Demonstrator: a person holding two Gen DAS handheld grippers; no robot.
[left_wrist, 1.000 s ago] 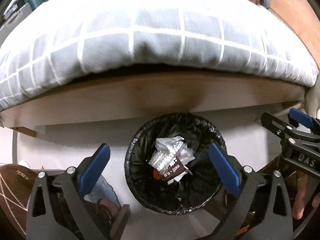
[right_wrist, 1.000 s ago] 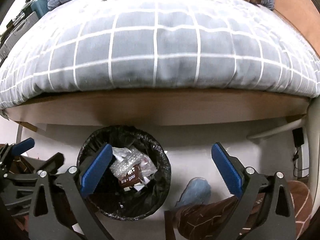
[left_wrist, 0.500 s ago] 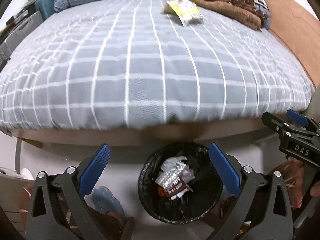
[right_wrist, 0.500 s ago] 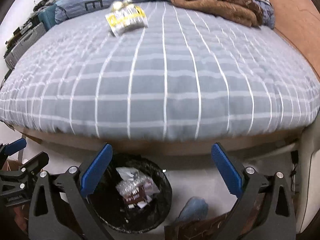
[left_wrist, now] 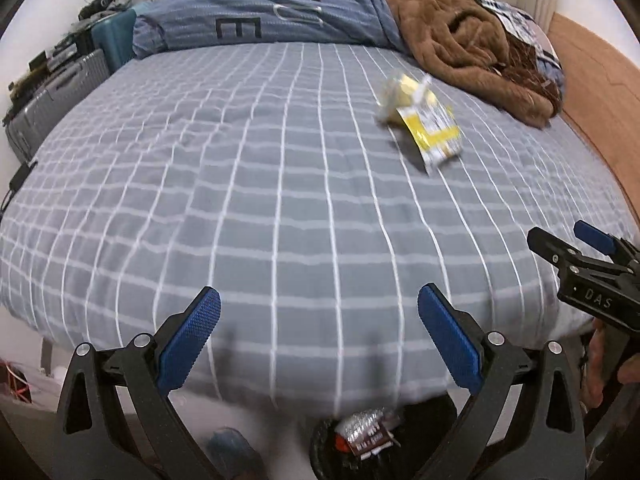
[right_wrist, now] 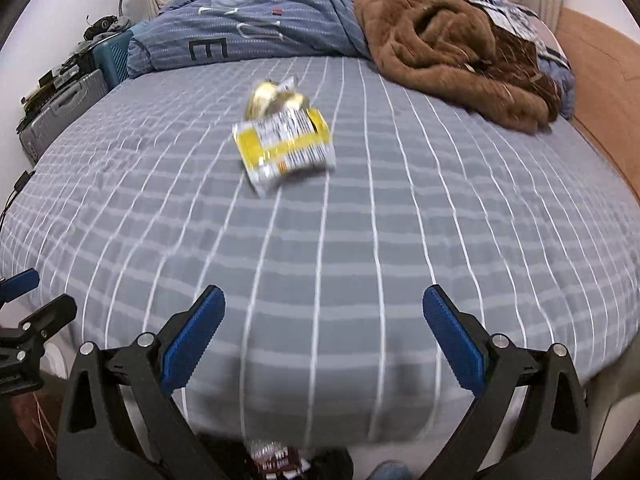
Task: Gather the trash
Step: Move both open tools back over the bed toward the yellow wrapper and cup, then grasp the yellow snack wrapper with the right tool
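A crumpled yellow and white snack wrapper (left_wrist: 426, 124) (right_wrist: 286, 140) lies on the grey checked bedspread (left_wrist: 260, 200) (right_wrist: 420, 220), far ahead of both grippers. My left gripper (left_wrist: 318, 312) is open and empty above the bed's near edge. My right gripper (right_wrist: 324, 312) is open and empty too, and its black frame shows at the right of the left wrist view. A black-lined trash bin (left_wrist: 360, 436) (right_wrist: 276, 458) with wrappers in it peeks out at the bottom, below the bed edge.
A brown fleece blanket (left_wrist: 472, 52) (right_wrist: 448, 48) and a blue duvet (left_wrist: 280, 12) (right_wrist: 248, 24) are piled at the head of the bed. Suitcases (left_wrist: 52, 96) stand along the left side. A wooden panel (right_wrist: 600, 92) lines the right side.
Both grippers have risen from over the trash bin on the floor to above the bed. The bin has slid to the bottom edge and the yellow wrapper has come into view.
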